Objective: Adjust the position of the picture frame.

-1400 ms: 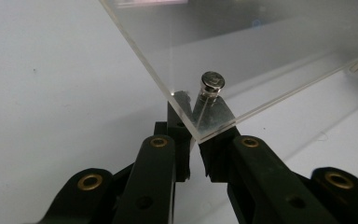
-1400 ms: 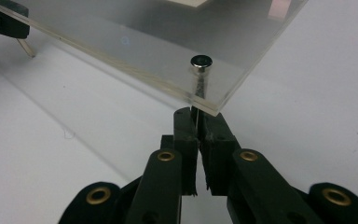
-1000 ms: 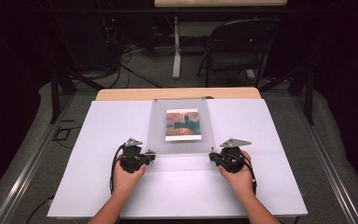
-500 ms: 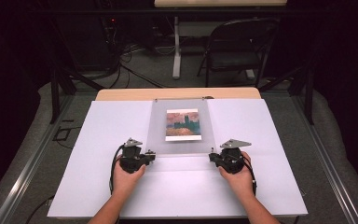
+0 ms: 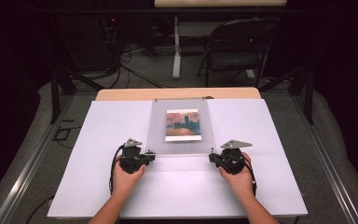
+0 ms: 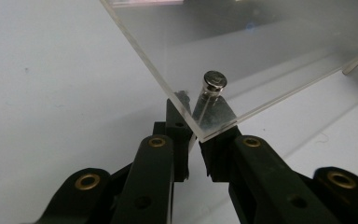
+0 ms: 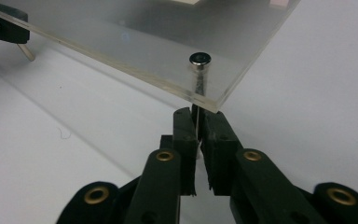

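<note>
While the clear acrylic sheet (image 5: pixel 182 126) lies mid-worktop (image 5: pixel 98 186) over a painted picture (image 5: pixel 182 124), my left gripper (image 5: pixel 150 157) and right gripper (image 5: pixel 213 157) pinch its near corners, fingers pressed nearly together. Up close, a metal stud (image 6: pixel 214 80) shows at each corner; what the pads actually clamp is hard to make out.

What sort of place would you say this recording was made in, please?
Probably a lab or studio set up for recording. A white-covered table stands among black curtains, cables trail over the grey carpet behind it, and a folding chair sits beside another table's leg.
</note>
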Demonstrator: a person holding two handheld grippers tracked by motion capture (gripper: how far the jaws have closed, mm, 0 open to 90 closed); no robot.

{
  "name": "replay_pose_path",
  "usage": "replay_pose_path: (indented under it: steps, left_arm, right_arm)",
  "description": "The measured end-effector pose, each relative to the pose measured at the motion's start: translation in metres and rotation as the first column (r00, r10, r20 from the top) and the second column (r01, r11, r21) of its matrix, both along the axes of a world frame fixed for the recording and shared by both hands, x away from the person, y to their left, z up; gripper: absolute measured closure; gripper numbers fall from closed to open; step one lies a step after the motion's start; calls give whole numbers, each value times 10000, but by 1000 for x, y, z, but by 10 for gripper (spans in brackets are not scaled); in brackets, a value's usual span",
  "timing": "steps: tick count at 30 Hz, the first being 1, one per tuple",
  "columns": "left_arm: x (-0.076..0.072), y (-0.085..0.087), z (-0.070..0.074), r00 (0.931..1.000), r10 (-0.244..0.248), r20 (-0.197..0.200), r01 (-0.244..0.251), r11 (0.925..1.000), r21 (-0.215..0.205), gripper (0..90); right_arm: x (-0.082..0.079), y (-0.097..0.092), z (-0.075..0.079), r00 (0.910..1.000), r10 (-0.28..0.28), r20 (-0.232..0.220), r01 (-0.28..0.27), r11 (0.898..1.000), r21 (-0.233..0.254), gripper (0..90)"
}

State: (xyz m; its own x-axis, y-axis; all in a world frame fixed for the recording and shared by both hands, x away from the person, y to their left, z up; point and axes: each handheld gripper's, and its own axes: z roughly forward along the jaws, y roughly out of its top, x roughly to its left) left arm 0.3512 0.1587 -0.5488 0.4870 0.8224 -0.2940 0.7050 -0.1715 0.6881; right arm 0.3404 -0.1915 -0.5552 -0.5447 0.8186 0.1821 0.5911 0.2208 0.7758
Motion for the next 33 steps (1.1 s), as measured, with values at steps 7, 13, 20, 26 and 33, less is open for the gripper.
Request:
replay_pose_path:
  steps: [7,13,20,26,33]
  left_arm:
    - [-5,4,0,9998,-118,149,120,9997,-195,682]
    - [-16,0,3,9958,-226,882,206,9995,229,516]
    - [-23,-3,3,9925,-272,1195,220,9988,446,434]
    - [-31,-1,4,9923,-269,1208,197,9980,603,421]
    - [-41,5,7,9944,-331,1000,285,9985,467,422]
  right_arm:
    - [-8,0,3,9993,-32,364,38,9999,-147,683]
    - [-18,-1,8,9981,108,603,-73,9983,-572,571]
    - [-23,-1,9,9968,284,749,-210,9950,-981,474]
    - [-29,-1,12,9966,408,710,-336,9945,-991,451]
    - [-42,-7,20,9981,385,475,-343,9958,-854,473]
